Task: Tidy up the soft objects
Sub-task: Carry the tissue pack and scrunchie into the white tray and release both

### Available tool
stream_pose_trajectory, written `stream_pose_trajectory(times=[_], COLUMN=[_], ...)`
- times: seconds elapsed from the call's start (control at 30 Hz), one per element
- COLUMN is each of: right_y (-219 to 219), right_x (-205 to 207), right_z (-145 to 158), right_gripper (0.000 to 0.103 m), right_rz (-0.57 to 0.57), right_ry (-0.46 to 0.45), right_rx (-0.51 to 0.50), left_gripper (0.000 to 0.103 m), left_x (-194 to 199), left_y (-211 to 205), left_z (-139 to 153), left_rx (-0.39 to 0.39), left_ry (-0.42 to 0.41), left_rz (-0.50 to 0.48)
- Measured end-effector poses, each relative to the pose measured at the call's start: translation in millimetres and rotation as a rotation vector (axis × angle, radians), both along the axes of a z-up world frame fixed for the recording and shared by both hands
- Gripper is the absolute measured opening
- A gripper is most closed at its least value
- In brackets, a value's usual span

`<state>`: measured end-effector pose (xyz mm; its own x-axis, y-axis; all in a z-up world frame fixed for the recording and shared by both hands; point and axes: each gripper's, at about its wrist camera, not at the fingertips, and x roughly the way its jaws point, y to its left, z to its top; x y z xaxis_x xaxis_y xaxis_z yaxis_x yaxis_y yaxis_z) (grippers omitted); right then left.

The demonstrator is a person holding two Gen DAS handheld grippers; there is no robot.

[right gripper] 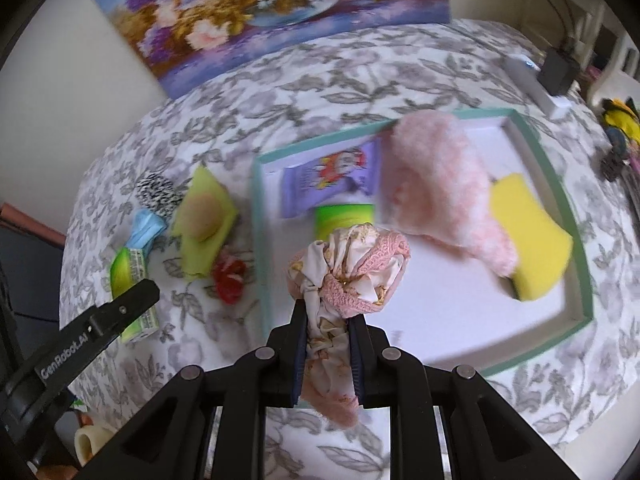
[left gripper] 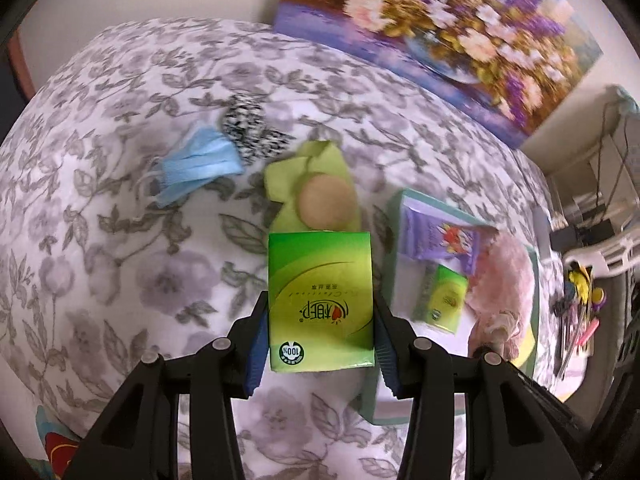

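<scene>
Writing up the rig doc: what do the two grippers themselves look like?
Both match: left gripper and right gripper are matte black plastic, with angular linkage arms with triangular cutouts, joined by round silver pivot pins. The fingers carry ribbed dark-blue pads. The right view shows white "GenRobot.AI" lettering on the left one's side. No cables or sleeves visible.

Both wrist views: soft, even daylight, bright, direction not evident. Shadows faint and diffuse. Strong fisheye curvature; black vignette at the corners. Motion blur smears the flower painting (left gripper: pixel 436 36) and the tray (right gripper: pixel 568 200) contents. Slight overexposure on the tray's white floor. Grain and soft focus overall.
</scene>
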<state>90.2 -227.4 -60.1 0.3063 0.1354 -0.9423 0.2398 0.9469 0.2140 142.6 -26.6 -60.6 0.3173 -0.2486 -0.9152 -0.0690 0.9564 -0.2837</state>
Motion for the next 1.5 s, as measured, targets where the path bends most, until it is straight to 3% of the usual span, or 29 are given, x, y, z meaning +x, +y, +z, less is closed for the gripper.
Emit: stream_pose_trajectory(times=[0.57, 1.03, 1.13, 1.2, 1.27, 1.33, 1.43, 1.5], right_y=[-76.0, -87.0, -86.4, -85.3, -82.8, -81.4, -79.5, -78.0], right_x=[-30.1, -27.6, -25.5, -24.6, -23.6, -23.3, -22.3, -21.6], right_z=[1.3, -22.3, -22.0, -21.1, -19.0, -17.2, -17.5, -18.5], right_gripper=[0.02, 0.023, 0.033, 0.051, 0.059, 0.059, 0.063, 0.063], right_rz=[-0.136, -0.15, -0.147, -0.143, -0.136, -0.13, -0.123, -0.118], right_ry=[0.023, 0.083, 0.086, 0.086, 0.077, 0.071, 0.073, 0.076], right_rx=[-0.018, -0.006, -0.032, -0.052, -0.074, -0.085, -0.09, -0.09], left_gripper=[0.049, 0.049, 0.053, 0.062, 0.062, 0.063, 0.081, 0.081], left_x=[-26.4, -28.6, -25.8, -24.4, -23.2, -22.1, -19.7, -17.8], left_y=[-99.0, -136.6, -134.2, -131.2, -128.0, -125.1, -119.1, -114.7], left_z=[1.9, -24.2, -27.9, -27.2, -25.1, -23.8, -23.1, -23.2], left_rx=[0.061, 0.123, 0.112, 0.103, 0.103, 0.105, 0.113, 0.121], left_ry=[0.003, 0.045, 0.068, 0.067, 0.059, 0.055, 0.052, 0.051], left_rz=[-0.241, -0.336, -0.318, -0.303, -0.289, -0.272, -0.241, -0.22])
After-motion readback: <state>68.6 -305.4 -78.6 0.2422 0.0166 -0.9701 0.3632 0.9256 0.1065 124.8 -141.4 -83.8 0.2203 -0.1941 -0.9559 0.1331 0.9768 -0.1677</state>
